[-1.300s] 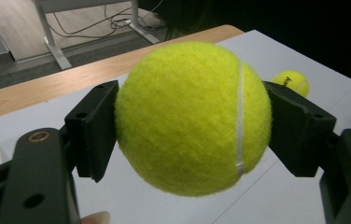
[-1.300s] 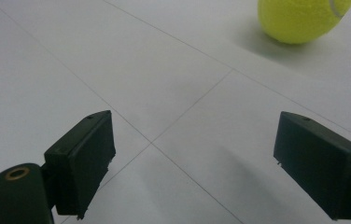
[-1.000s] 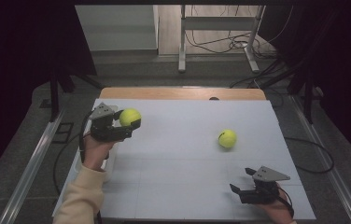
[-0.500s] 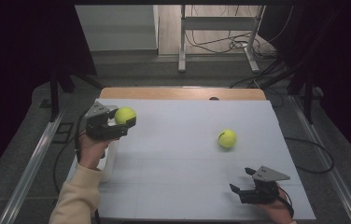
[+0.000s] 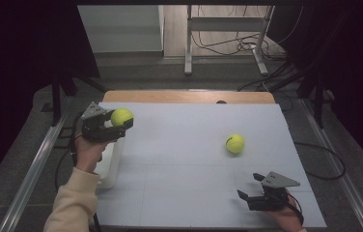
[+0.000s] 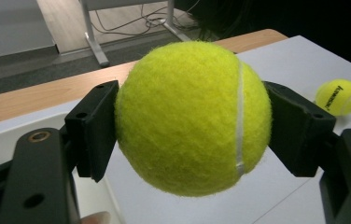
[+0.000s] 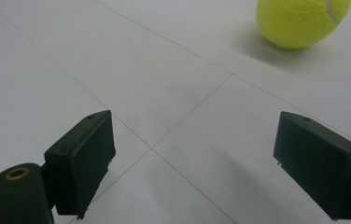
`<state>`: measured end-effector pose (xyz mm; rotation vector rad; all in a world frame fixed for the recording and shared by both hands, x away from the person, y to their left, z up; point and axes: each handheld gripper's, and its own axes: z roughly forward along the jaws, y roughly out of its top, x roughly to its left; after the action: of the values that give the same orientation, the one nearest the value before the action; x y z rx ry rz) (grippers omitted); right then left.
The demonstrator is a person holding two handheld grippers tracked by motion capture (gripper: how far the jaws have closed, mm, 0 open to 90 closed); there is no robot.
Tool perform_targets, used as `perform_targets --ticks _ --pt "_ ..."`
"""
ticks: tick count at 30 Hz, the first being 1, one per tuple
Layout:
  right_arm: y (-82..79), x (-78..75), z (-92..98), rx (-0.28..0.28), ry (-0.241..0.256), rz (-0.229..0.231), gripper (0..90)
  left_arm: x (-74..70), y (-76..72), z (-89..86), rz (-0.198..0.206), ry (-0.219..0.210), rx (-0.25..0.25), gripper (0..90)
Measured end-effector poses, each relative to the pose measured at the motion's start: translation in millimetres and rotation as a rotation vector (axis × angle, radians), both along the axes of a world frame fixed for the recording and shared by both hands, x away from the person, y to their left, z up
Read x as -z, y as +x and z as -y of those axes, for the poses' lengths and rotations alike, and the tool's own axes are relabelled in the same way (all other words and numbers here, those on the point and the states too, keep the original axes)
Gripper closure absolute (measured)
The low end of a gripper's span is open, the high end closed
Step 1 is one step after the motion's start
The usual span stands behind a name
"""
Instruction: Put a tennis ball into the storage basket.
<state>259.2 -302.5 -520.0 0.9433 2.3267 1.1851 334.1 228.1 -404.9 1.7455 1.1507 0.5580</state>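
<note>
My left gripper (image 5: pixel 119 121) is shut on a yellow-green tennis ball (image 5: pixel 121 116), held in the air at the table's left edge over a white container (image 5: pixel 110 164). In the left gripper view the ball (image 6: pixel 192 116) is squeezed between both black jaws. A second tennis ball (image 5: pixel 235 143) lies on the white table right of centre, also seen in the left gripper view (image 6: pixel 338 96). My right gripper (image 5: pixel 248 186) rests low near the front right corner, open and with nothing in it. In the right gripper view its jaws stand wide apart, and the second ball (image 7: pixel 299 21) lies ahead at the upper right.
The white table top (image 5: pixel 184 193) has thin grid lines and a wooden strip (image 5: pixel 184 96) along its far edge. Metal rails (image 5: pixel 34 164) run along both sides on the floor. Desk legs and cables (image 5: pixel 228 43) stand beyond the table.
My left gripper has carried the ball a little to the left, out toward the table's left edge. The right gripper and the loose ball have stayed put.
</note>
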Motion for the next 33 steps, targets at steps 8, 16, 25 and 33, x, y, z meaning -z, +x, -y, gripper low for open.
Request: perform_targets --ticks 8,16,25,33 --pt "0.3 0.0 -0.1 0.000 0.002 0.002 12.9 2.8 5.4 -8.5 -0.019 0.007 -0.029 25.1" --pt "0.4 -0.2 0.1 0.002 0.003 0.003 12.9 6.0 10.4 -18.9 -0.035 0.006 -0.064 25.1" --pt "0.8 -0.1 0.1 0.004 -0.002 0.002 13.0 10.4 17.8 -36.5 -0.060 0.016 -0.122 25.1" --pt "1.2 0.0 0.2 0.006 0.000 -0.001 13.0 11.2 20.9 -46.7 -0.067 0.034 -0.160 25.2"
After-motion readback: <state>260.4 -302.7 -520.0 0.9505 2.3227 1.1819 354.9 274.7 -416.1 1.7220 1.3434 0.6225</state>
